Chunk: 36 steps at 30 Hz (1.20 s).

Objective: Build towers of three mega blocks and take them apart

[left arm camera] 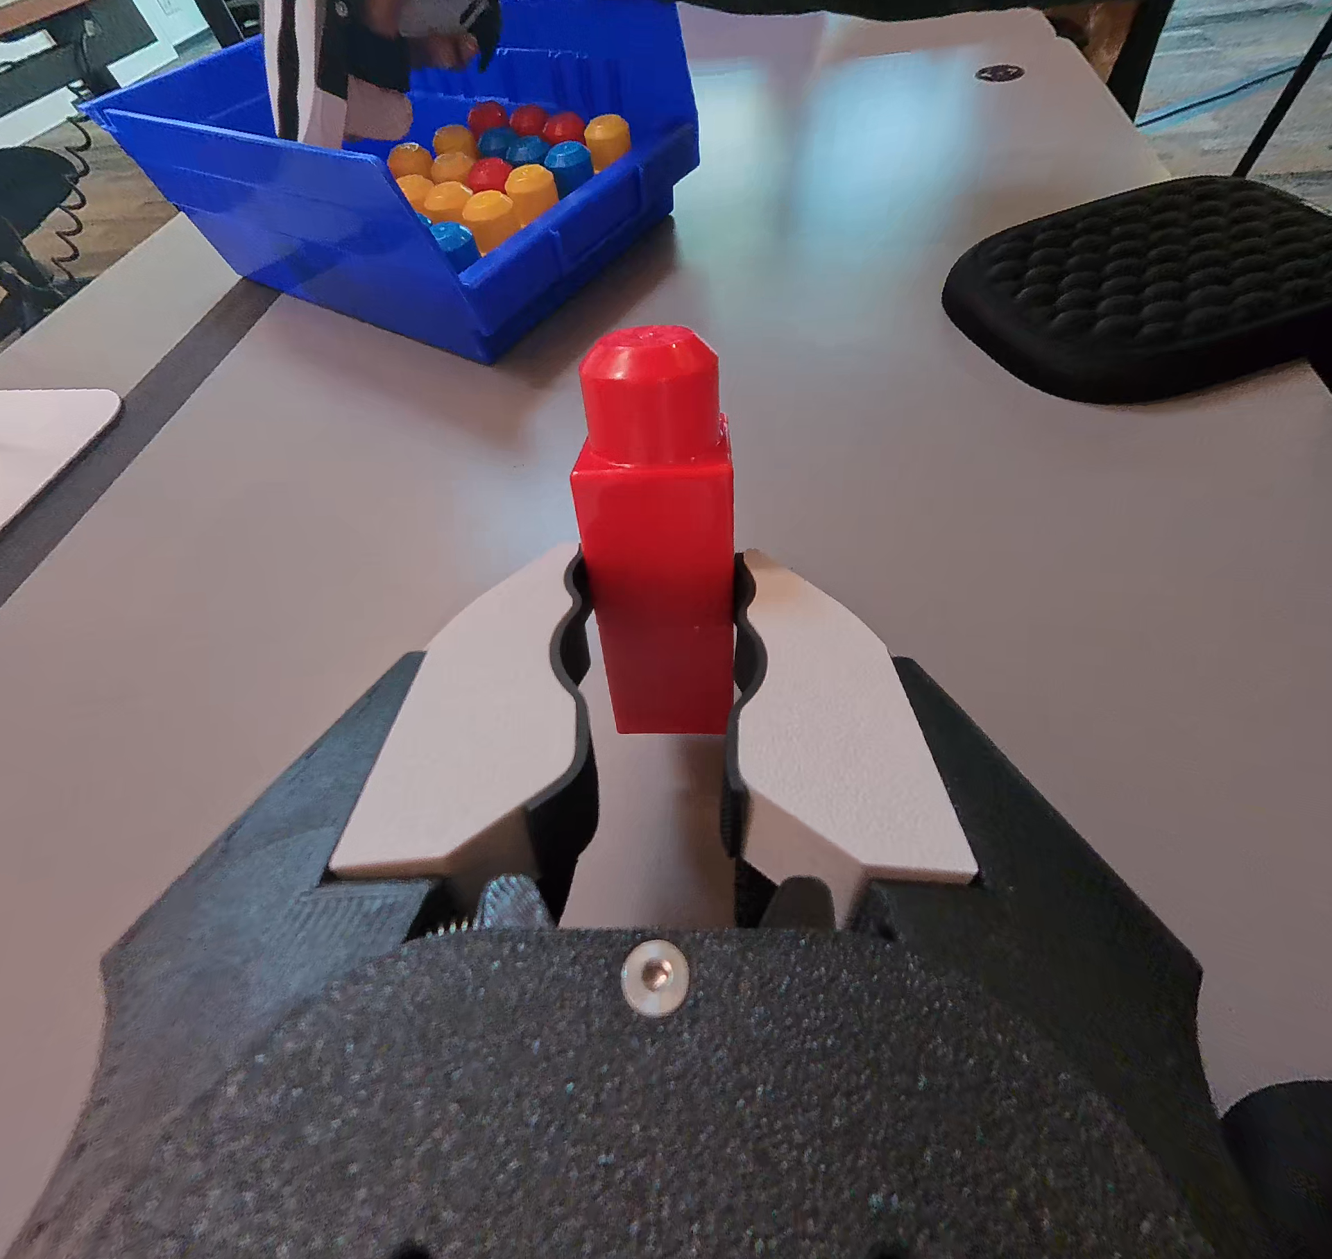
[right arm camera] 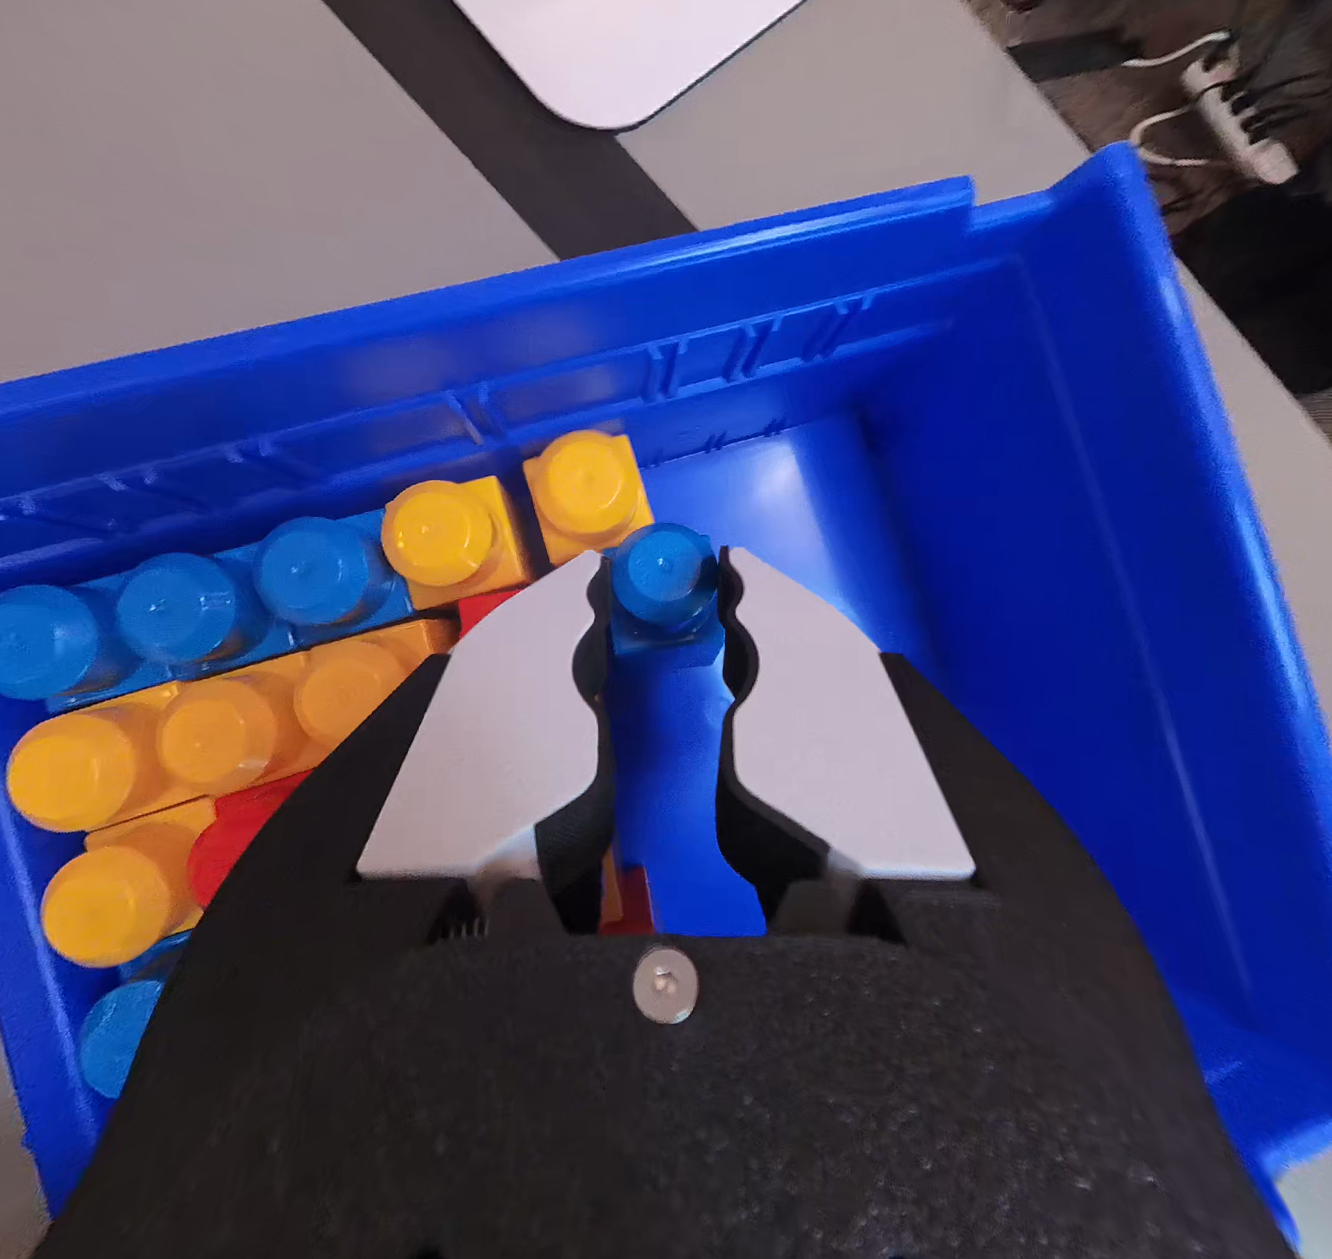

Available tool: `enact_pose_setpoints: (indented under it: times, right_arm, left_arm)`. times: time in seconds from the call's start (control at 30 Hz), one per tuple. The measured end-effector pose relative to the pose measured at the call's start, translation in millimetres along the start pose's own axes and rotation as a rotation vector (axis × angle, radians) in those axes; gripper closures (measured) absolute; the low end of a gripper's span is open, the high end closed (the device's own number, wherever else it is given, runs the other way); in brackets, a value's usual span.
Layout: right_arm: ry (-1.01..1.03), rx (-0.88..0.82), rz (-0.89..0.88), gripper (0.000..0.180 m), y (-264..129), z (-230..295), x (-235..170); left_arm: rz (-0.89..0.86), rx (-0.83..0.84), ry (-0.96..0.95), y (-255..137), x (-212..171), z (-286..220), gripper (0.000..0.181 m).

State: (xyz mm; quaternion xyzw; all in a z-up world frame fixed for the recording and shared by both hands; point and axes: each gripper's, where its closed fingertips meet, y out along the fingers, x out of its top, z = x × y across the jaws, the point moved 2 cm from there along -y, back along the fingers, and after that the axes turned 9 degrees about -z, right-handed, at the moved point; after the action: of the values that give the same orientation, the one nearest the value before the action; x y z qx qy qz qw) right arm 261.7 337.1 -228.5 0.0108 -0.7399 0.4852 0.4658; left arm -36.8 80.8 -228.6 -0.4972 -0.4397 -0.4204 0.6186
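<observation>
The left gripper (left arm camera: 662,637) was clamped on a red stack (left arm camera: 654,554), its fingers (left arm camera: 497,705) pressed against both sides of what looked like two red mega blocks joined end to end, stud up, held over or on the grey table (left arm camera: 901,576); whether the base touched the surface could not be told. From that stack, the blue bin (left arm camera: 346,244) sat at about eleven o'clock, and a black textured pad (left arm camera: 1153,287) at about two o'clock. The right gripper (right arm camera: 662,608) was down inside the bin, its fingers closed on a single blue block (right arm camera: 667,586) gripped just below the stud. In the right wrist view, loose yellow blocks (right arm camera: 440,540) and other blue blocks (right arm camera: 180,612) lay packed from nine to eleven o'clock of the held block, with a few red ones half hidden under the gripper; a white board (right arm camera: 634,21) lay beyond the bin at twelve o'clock. By my reading the tower stood at two of three: the third block was gripped but not yet lifted clear or pressed on, and the taking apart remained undone.
</observation>
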Motion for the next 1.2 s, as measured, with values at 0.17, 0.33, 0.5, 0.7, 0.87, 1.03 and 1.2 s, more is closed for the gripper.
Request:
enact_pose_setpoints:
  times: [0.17, 0.33, 0.5, 0.7, 0.87, 1.03, 1.2]
  right_arm:
    - [0.031, 0.088, 0.02, 0.151, 1, 7, -5]
    - [0.088, 0.144, 0.055, 0.149, -2, 10, -14]
    - [0.071, 0.114, 0.024, 0.14, -11, 9, -2]
    - [-0.136, 0.215, -0.259, 0.137, -57, 87, 80]
    - [-0.38, 0.495, -0.349, 0.131, -74, 252, 94]
    - [-0.585, 0.62, -0.241, 0.131, -63, 356, 61]
    - [-0.643, 0.589, -0.225, 0.15, -59, 376, 59]
  left_arm:
    - [0.008, -0.001, -0.003, 1, -3, 0, 0.144]
    - [0.016, -0.006, -0.006, 3, -5, -1, 0.144]
    - [0.029, -0.004, 0.002, 4, -7, -2, 0.144]
    - [0.025, 0.002, 0.007, 4, -3, -3, 0.144]
    - [0.035, -0.003, 0.036, 5, 1, -8, 0.144]
    - [0.057, -0.011, 0.086, 7, 5, -16, 0.144]
    - [0.059, -0.023, 0.107, 8, 9, -21, 0.144]
